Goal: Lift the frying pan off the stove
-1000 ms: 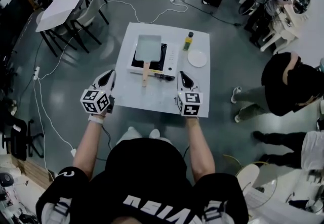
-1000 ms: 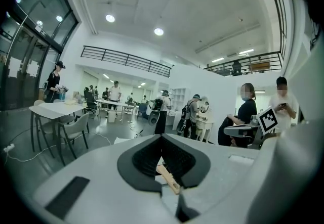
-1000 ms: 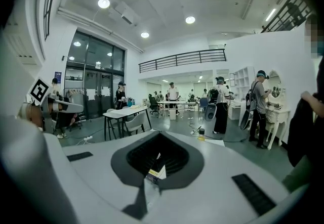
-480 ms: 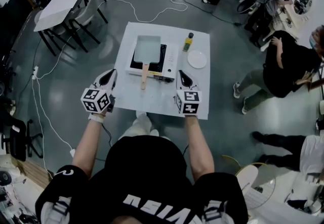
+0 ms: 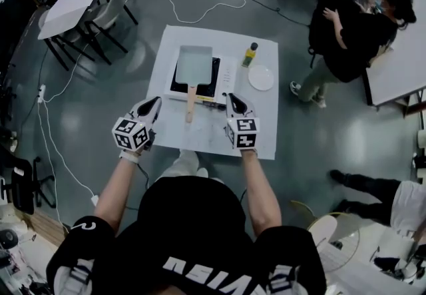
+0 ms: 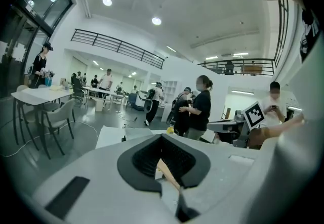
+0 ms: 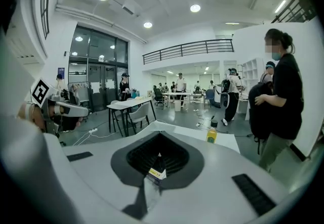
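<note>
Nearest the person, we see the left gripper [image 5: 154, 101] and the right gripper [image 5: 231, 96] held at the near part of the white table [image 5: 216, 137], each with its jaws closed together on nothing. Beyond them the frying pan [image 5: 194, 63] rests on the stove [image 5: 227, 78], its wooden handle [image 5: 191, 98] pointing back between the grippers and touching neither. Farther right stand a plate [image 5: 260, 77] and a bottle [image 5: 248, 54].

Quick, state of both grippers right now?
Left gripper: jaws closed, holding nothing.
Right gripper: jaws closed, holding nothing.
</note>
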A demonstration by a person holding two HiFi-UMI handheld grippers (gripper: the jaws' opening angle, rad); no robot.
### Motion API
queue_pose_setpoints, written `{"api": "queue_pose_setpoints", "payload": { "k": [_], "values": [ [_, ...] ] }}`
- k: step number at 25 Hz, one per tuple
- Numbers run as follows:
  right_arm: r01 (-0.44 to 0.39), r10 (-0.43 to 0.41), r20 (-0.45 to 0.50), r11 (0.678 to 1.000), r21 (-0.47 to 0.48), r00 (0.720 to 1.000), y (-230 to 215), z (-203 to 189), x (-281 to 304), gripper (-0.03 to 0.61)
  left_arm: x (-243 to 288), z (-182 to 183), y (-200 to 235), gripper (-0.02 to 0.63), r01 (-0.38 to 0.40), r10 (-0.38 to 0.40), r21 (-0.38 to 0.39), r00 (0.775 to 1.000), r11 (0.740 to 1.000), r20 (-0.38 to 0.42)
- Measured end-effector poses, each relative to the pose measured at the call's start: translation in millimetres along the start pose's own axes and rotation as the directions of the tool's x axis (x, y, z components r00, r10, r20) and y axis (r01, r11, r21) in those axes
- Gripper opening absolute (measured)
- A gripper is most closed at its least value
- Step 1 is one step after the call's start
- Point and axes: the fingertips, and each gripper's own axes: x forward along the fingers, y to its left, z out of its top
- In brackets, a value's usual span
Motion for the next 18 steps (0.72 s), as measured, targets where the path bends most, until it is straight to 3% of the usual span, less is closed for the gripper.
{"api": "queue_pose_setpoints", "payload": {
  "k": [10, 18],
  "values": [
    [-0.09, 0.092, -0.085, 0.995, 0.032, 0.992, 19, -44, 44, -0.004, 32, -40, 11, -0.002, 0.085, -0.087, -0.025, 0.991, 0.996, -0.098],
    [-0.198, 0.207, -0.152, 0.978, 0.072, 0.966, 36, -86, 72, -0.003, 56, -78, -1, -0.002, 0.207, -0.217, -0.074, 0.961, 0.976, -0.173]
  ]
}}
